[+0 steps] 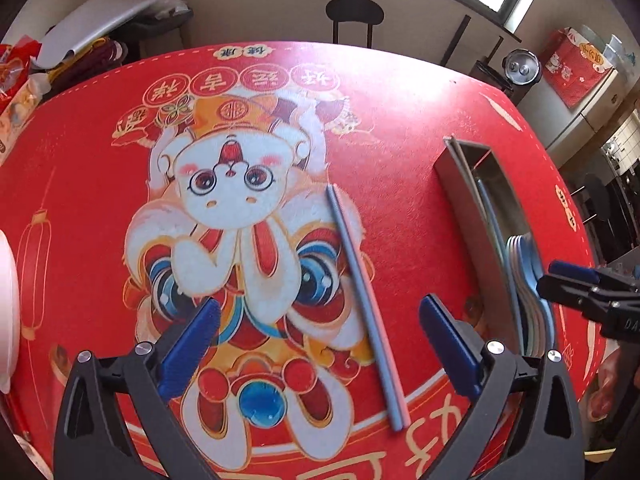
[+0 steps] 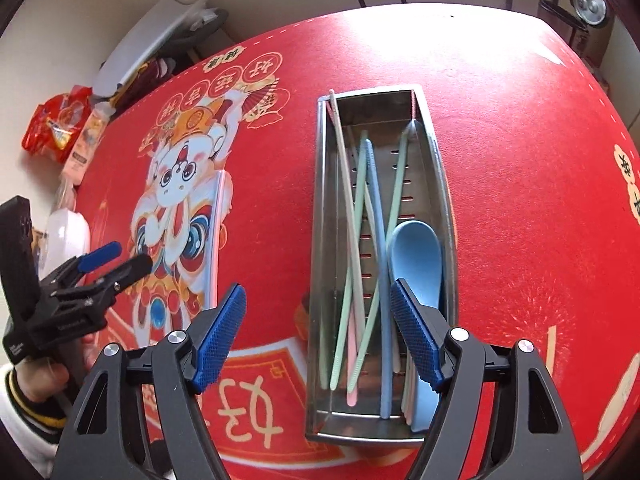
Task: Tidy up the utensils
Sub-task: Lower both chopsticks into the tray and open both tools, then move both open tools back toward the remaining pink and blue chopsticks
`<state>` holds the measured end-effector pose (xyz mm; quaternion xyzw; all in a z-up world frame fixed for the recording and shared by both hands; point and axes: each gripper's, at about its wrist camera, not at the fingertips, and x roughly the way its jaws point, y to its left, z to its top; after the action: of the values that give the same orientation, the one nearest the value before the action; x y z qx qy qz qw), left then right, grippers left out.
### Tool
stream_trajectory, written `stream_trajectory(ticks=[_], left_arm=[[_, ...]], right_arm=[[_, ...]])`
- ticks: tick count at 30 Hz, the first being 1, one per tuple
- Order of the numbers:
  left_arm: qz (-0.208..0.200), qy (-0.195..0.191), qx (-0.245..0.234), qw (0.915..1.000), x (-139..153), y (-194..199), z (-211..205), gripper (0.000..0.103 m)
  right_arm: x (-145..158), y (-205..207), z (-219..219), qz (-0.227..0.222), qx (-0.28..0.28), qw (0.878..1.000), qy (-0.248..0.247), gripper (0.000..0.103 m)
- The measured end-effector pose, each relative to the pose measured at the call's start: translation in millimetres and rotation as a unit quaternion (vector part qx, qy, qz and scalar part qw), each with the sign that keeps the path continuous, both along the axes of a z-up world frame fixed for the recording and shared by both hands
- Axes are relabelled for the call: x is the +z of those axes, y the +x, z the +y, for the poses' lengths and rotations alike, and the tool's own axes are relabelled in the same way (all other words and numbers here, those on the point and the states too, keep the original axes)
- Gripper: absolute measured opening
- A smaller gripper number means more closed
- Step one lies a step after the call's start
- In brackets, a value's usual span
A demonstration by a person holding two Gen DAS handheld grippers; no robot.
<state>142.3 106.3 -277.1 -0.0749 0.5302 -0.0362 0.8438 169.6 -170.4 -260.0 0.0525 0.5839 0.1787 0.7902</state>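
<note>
Red printed tablecloth (image 1: 400, 128) covers the table. Left gripper (image 1: 320, 344) hangs wide open and empty above the pair of chopsticks (image 1: 362, 300) lying loose on the cloth. Right gripper (image 2: 316, 332) is likewise spread and empty over the steel tray (image 2: 322, 208), which holds chopsticks and a blue spoon (image 2: 416, 264). Closing off-centre could catch one stick and roll the other away. Right finger hides the spoon's handle; stacked spoons beneath are hard to count.

My left gripper (image 1: 320, 344) hangs wide open over the red tablecloth (image 1: 400, 120), nothing between its blue pads (image 1: 192, 344). A blue and a pink chopstick (image 1: 362, 304) lie side by side just ahead. To the right, the metal tray (image 1: 472, 216) holds stacked spoons (image 1: 532, 288), my right gripper (image 1: 560, 276) beside them.
</note>
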Motion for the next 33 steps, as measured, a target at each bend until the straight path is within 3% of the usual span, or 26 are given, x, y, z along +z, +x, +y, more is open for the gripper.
stream_trajectory(ticks=[2, 4, 16, 33], left_arm=[[0.005, 0.010, -0.002, 0.9999, -9, -5, 1, 0.097], [0.008, 0.012, -0.006, 0.9999, -18, -8, 0, 0.097], [0.017, 0.072, -0.020, 0.9971, -49, 4, -23, 0.097], [0.020, 0.084, 0.004, 0.9963, -56, 17, -21, 0.098]], right_arm=[[2, 1, 9, -0.009, 0.013, 1.000, -0.011, 0.074], [5, 3, 16, -0.015, 0.019, 1.000, -0.016, 0.083], [4, 6, 12, -0.016, 0.005, 1.000, -0.020, 0.084], [4, 10, 29, -0.034, 0.023, 0.999, -0.011, 0.087]])
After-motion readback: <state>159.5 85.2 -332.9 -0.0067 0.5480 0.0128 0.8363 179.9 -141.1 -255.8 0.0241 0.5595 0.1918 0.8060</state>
